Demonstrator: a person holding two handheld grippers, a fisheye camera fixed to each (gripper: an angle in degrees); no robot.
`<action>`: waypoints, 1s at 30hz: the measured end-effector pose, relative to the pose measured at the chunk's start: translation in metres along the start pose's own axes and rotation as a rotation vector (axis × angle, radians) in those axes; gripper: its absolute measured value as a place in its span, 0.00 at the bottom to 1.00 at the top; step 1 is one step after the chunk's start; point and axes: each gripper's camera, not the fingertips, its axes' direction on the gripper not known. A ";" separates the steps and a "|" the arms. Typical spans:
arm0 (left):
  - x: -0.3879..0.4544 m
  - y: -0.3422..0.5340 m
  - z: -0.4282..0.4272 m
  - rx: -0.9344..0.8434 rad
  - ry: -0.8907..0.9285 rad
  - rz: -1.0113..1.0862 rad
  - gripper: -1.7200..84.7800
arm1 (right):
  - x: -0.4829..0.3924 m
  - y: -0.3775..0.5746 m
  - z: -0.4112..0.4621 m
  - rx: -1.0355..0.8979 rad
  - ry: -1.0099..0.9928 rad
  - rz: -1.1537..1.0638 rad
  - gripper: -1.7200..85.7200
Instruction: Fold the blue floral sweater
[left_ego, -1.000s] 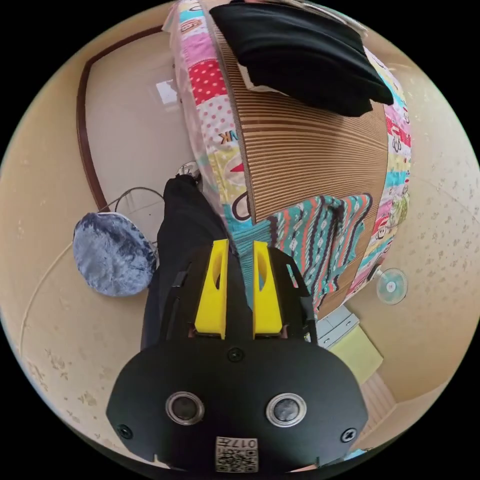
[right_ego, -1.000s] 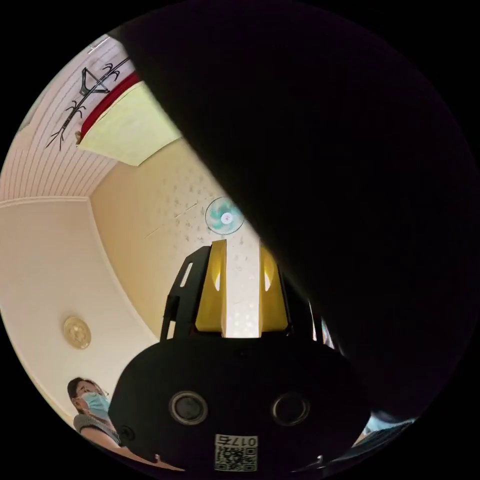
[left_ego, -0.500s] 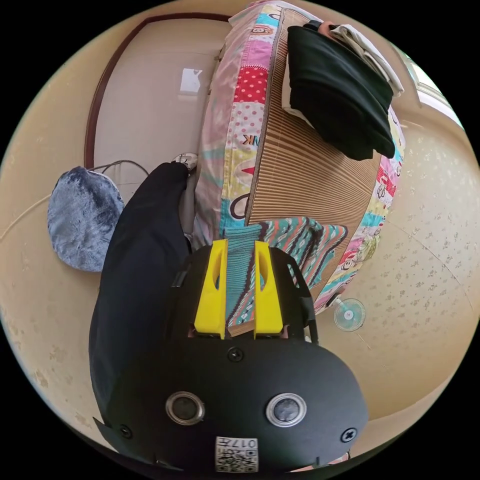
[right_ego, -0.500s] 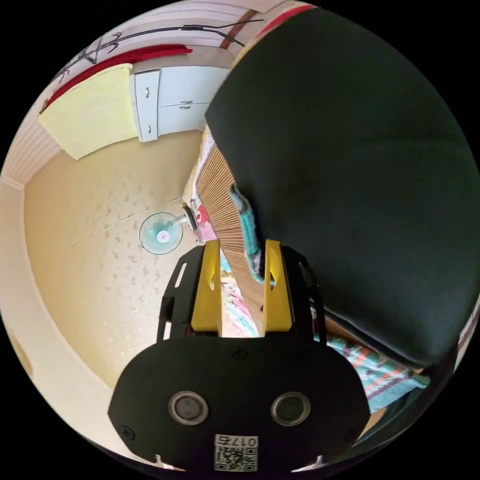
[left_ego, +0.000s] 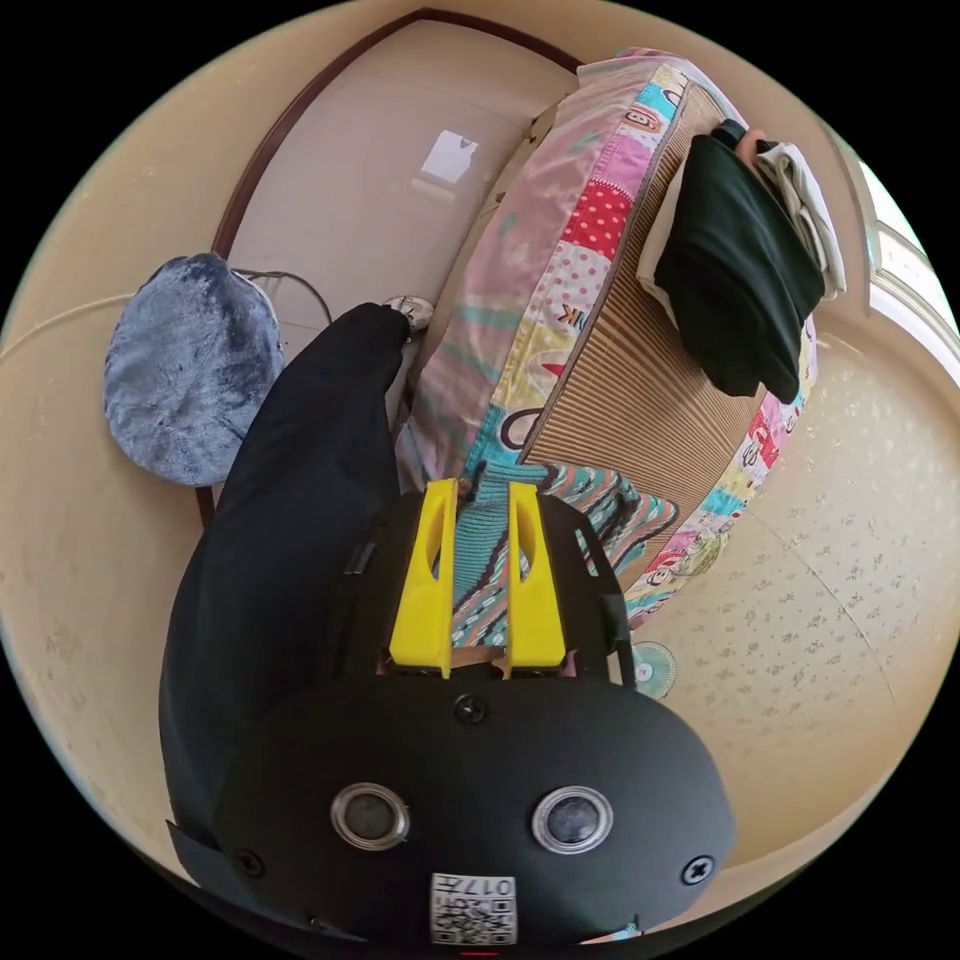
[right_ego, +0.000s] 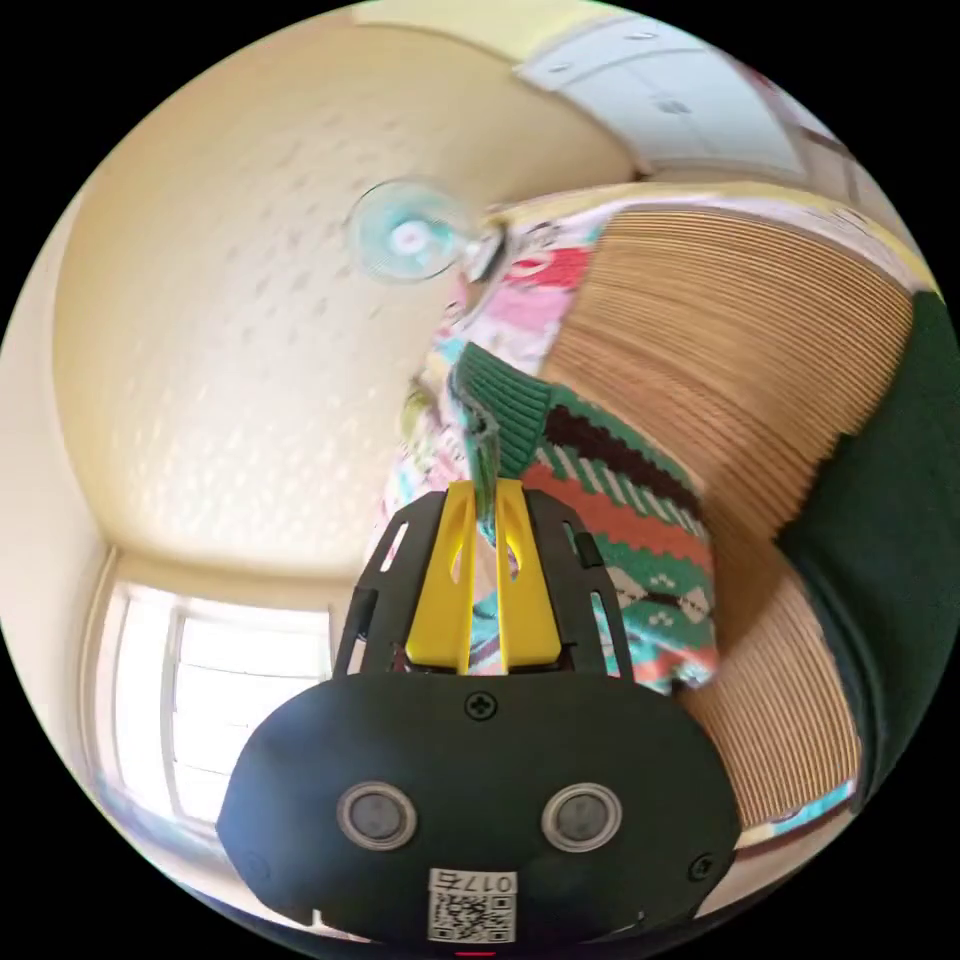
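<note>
The sweater (left_ego: 600, 500), a teal knit with red and dark stripes, lies on the woven mat (left_ego: 640, 400) of a bed. In the left gripper view my left gripper (left_ego: 480, 490) is open, and the sweater's teal ribbed edge sits in the gap between the yellow jaws. In the right gripper view my right gripper (right_ego: 486, 490) is shut on a thin edge of the sweater (right_ego: 620, 520) beside its green ribbed band, pinching the cloth at the jaw tips over the mat (right_ego: 750, 330).
A stack of folded dark and white clothes (left_ego: 740, 270) lies further along the mat, and a dark garment (right_ego: 880, 520) edges the right gripper view. A person's dark-clothed leg (left_ego: 300, 480) stands by the patchwork bed side. A blue cushion (left_ego: 185, 370), a fan (right_ego: 405, 235) and a window (right_ego: 220, 700) are around.
My right gripper came off the dark garment to the sweater's edge and its jaws closed on it. The left gripper moved in until the sweater's ribbed edge lay between its jaws.
</note>
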 end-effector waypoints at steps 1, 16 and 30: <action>0.007 -0.003 0.000 -0.005 -0.010 0.022 0.12 | -0.019 0.009 0.018 -0.028 -0.030 -0.042 0.07; 0.081 -0.048 0.053 -0.223 -0.152 0.339 0.12 | 0.091 0.391 0.221 -1.306 0.134 -0.281 0.09; 0.230 -0.023 0.128 -0.498 -0.770 1.131 0.12 | 0.230 0.320 -0.019 -0.949 0.458 0.160 0.12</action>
